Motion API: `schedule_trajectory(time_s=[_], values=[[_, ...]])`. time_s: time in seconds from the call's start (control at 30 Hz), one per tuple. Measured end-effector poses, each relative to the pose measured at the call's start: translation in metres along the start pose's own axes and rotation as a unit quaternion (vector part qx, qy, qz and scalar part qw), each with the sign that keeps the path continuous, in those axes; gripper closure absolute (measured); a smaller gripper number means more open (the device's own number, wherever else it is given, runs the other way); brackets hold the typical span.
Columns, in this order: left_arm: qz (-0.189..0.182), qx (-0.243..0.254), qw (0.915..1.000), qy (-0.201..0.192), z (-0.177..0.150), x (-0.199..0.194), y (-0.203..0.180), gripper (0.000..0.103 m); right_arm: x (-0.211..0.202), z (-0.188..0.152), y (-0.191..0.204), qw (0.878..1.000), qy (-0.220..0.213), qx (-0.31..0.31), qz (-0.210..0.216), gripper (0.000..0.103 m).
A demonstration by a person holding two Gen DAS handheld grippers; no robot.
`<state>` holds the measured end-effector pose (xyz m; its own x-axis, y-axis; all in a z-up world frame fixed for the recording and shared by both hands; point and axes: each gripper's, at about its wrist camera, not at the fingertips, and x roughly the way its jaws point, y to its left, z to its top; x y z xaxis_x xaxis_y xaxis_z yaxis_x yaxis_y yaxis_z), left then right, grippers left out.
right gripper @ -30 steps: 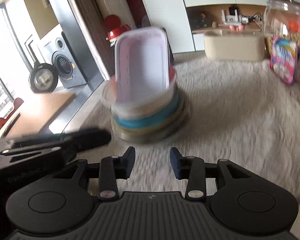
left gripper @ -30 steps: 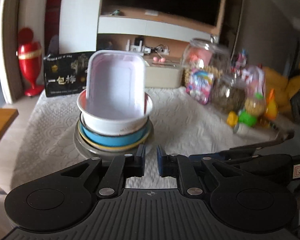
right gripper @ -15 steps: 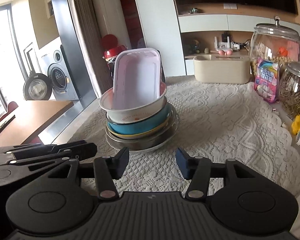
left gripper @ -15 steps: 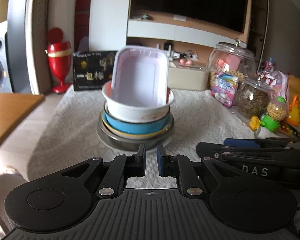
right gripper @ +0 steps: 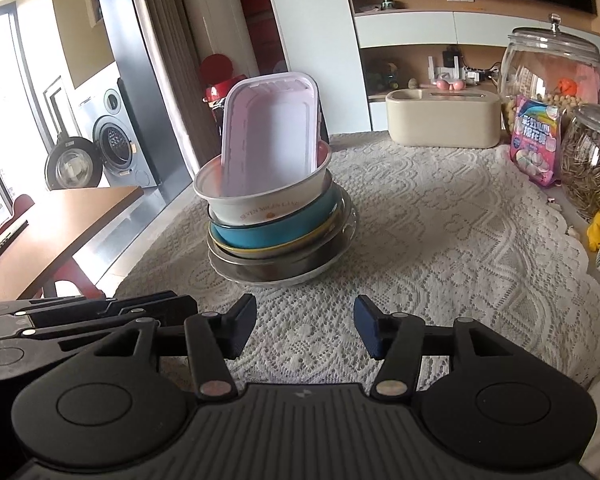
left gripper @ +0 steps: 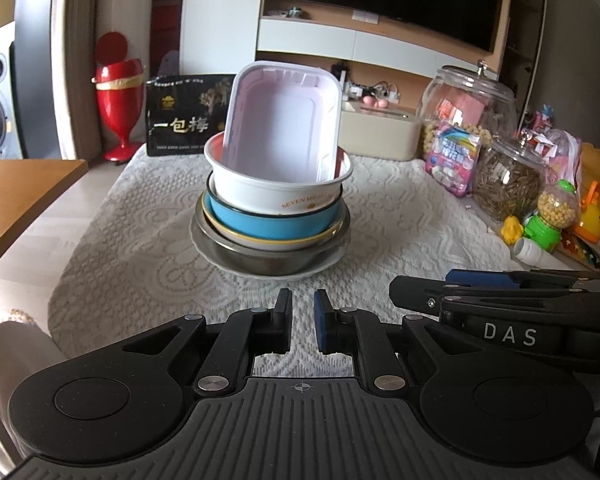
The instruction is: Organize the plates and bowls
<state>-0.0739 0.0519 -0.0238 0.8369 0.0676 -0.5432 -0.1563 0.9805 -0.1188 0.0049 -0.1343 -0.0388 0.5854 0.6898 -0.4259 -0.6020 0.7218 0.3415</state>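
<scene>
- Table (left gripper: 140, 248) w/ white lace cloth (right gripper: 440, 248) carries everything; a wooden table (right gripper: 60, 216) stands off its left edge.
- Stack of dishes sits mid-table, fwd of both claws, touching neither. Bottom up: white plate (left gripper: 332, 260), steel bowl (left gripper: 268, 262), yellow-rimmed dish (left gripper: 260, 240), blue bowl (left gripper: 276, 226), white bowl (left gripper: 276, 196) w/ print on its side.
- Pink-white rectangular tray (left gripper: 280, 128) stands on end inside the white bowl, tilted back, hollow side toward the cams.
- Far edge: black box w/ gold characters (left gripper: 188, 120), beige container (right gripper: 444, 118), red vase (left gripper: 118, 96) beyond the corner.
- Right side: big glass jar (right gripper: 552, 68), smaller jar of seeds (left gripper: 508, 176), pink candy pack (right gripper: 536, 140), small toys (left gripper: 552, 216).
- Left claw (left gripper: 302, 322): narrow, pads nearly meeting, holding nothing, low over the cloth near the stack.
- Right claw (right gripper: 305, 326): spread wide, nothing held, just beside the left one.
</scene>
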Motion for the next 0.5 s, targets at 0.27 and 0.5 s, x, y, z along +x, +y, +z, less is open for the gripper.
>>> schedule_trajectory(time_s=[0.27,0.5], values=[[0.0,-0.003,1.0,-0.001,0.0001,-0.0006,0.0005,0.089,0.0005,-0.0001,0.0007,1.0,0.001,-0.005,0.0,0.048],[0.0,-0.007,1.0,-0.001,-0.0006,-0.0018,0.001,0.089,0.0005,-0.0008,0.0009,1.0,0.002,-0.005,0.0,0.048]])
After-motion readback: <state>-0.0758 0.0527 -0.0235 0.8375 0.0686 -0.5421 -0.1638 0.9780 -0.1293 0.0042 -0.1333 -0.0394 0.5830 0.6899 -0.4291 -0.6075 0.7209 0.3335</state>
